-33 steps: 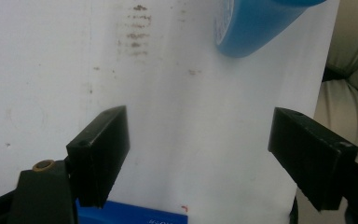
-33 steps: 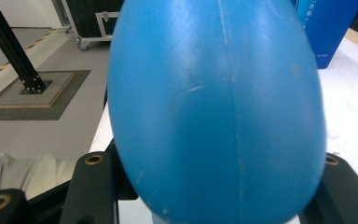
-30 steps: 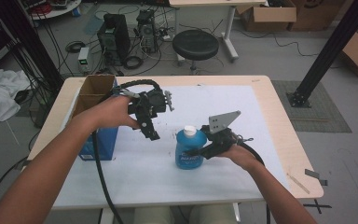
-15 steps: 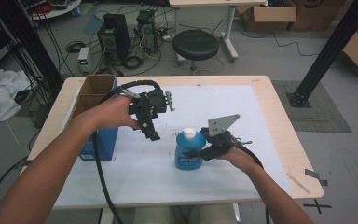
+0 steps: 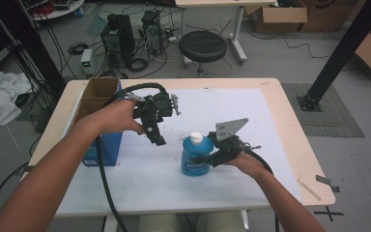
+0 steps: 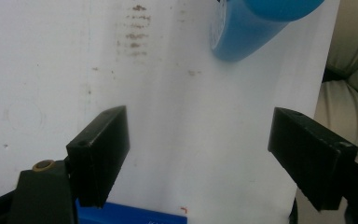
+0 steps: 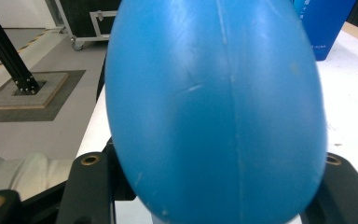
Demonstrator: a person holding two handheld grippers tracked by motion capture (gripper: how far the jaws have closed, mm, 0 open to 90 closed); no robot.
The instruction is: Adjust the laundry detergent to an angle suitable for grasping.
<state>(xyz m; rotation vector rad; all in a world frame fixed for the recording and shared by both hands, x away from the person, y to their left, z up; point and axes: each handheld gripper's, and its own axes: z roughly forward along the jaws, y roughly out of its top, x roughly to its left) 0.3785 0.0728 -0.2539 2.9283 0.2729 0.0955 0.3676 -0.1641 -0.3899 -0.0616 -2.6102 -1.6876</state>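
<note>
- Little has shifted since the earlier frames: the left gripper (image 5: 160, 141) hangs in much the same spot above the table (image 5: 290, 125), and the right gripper (image 5: 211, 155) has stayed against the bottle (image 5: 194, 157).
- That blue bottle stands upright on the white sheet near the middle of the table, its white cap (image 5: 196, 138) on top, so its long axis runs straight up.
- Jaws of the right gripper are closed around the bottle's body from the person's right; in the right gripper view the blue wall (image 7: 216, 107) bulges between the two black jaws.
- Jaws of the left gripper stand wide apart and hold nothing; in the left gripper view the sheet shows between them.
- From the left gripper the bottle lies ahead and to the person's right, near but not touching; its base (image 6: 256, 28) sits at the top of the left gripper view.
- A blue box (image 5: 107, 147) stands at the table's left edge, behind the left forearm.
- My guess is the free left gripper goes to the cap next, coming from above.
</note>
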